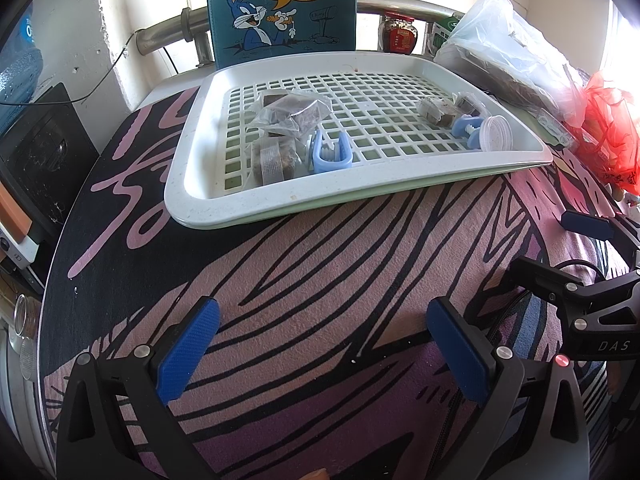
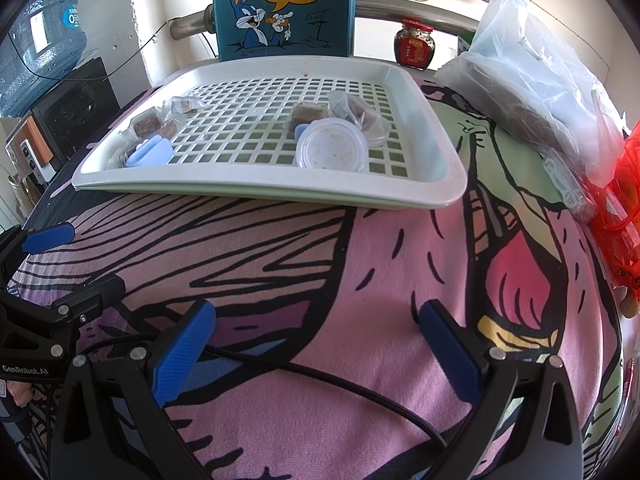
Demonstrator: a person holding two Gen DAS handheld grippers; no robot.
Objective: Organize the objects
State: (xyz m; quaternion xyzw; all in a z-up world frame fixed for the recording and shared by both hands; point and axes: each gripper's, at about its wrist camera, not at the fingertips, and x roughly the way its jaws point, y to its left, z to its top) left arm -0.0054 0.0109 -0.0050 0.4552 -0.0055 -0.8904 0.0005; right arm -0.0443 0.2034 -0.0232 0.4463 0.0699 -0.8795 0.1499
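A white slotted tray [image 1: 192, 184] [image 2: 256, 194] sits on the patterned cloth. On it lie several clear-wrapped brown snack blocks [image 1: 296, 114] [image 2: 150, 124], a light blue clip [image 1: 332, 154] [image 2: 150, 154], a second blue piece [image 1: 464, 128], and a round clear lidded cup [image 1: 496, 134] [image 2: 332, 148]. My left gripper [image 1: 320, 344] is open and empty, low over the cloth in front of the tray. My right gripper [image 2: 316, 344] is open and empty, also in front of the tray. Each gripper shows at the edge of the other's view [image 1: 556, 252] [image 2: 68, 264].
A teal Bugs Bunny box [image 1: 280, 8] [image 2: 282, 8] stands behind the tray. A red-lidded jar [image 2: 414, 46], a clear plastic bag with dark contents [image 2: 532, 80] and a red bag [image 2: 624, 200] lie right. A water jug [image 2: 40, 36] and black box [image 1: 40, 152] stand left. A black cable [image 2: 360, 392] crosses the cloth.
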